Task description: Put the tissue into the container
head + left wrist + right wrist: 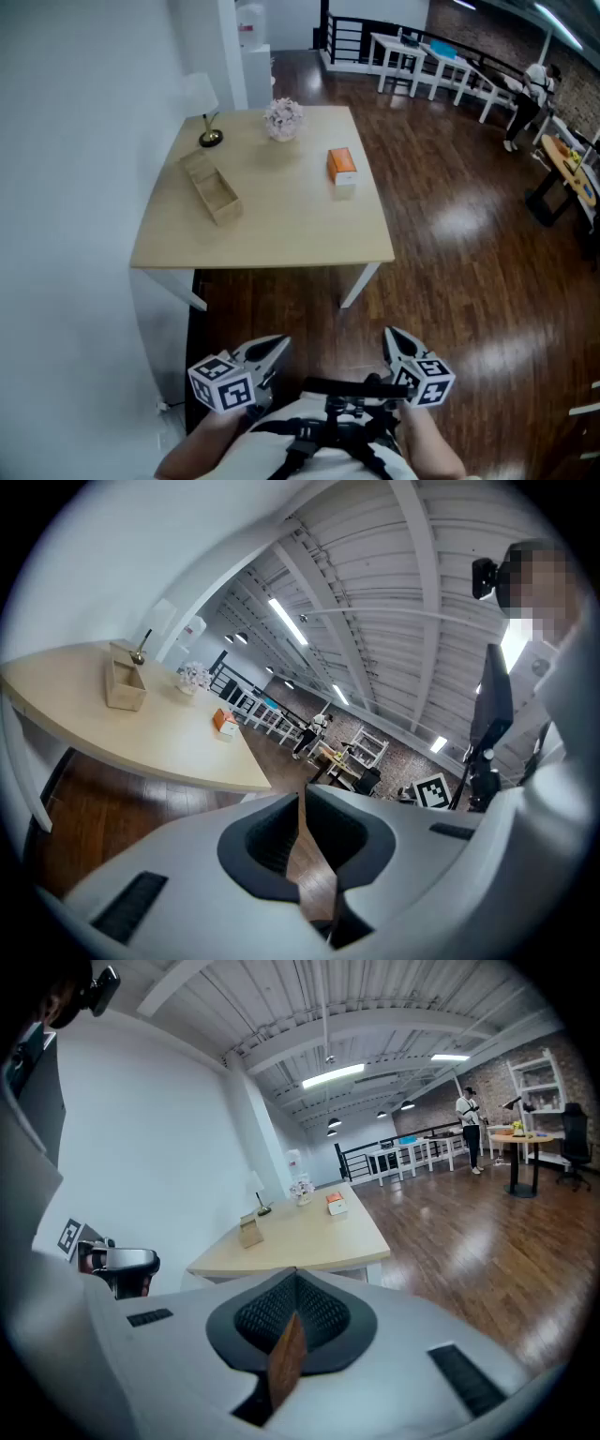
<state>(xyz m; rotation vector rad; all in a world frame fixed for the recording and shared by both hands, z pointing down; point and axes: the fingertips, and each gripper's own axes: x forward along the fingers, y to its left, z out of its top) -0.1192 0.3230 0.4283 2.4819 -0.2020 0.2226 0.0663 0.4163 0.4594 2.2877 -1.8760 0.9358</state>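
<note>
Dark wood floor (pixel 450 244) took up most of the head view, glossy with light patches on it. A pale wood table (pixel 281 230) with white legs sat pushed up against the white wall. Both grippers were down near the person's body, well short of the table. The left gripper (pixel 279 345) had its jaws pressed together with nothing in them, only a thin sliver of floor showing behind the tips. The right gripper (pixel 390 334) was the same, jaws closed and empty. Each one carried its cube with black-and-white square markers. On the left half of the table lay the container (pixel 212 188), a long open-topped box in light wood, set at an angle to the table edges. Behind it stood a small lamp (pixel 201 98) with a white shade, and a pinkish bunch of flowers (pixel 283 118) sat at the far edge. The tissue pack (pixel 342 171) was on the right half of the table, well apart from the container and nowhere near either gripper. It was a small rectangular box, bright orange on top with a white end facing the camera. If it had any brand or print on it, it was way too small to read in any view.
</note>
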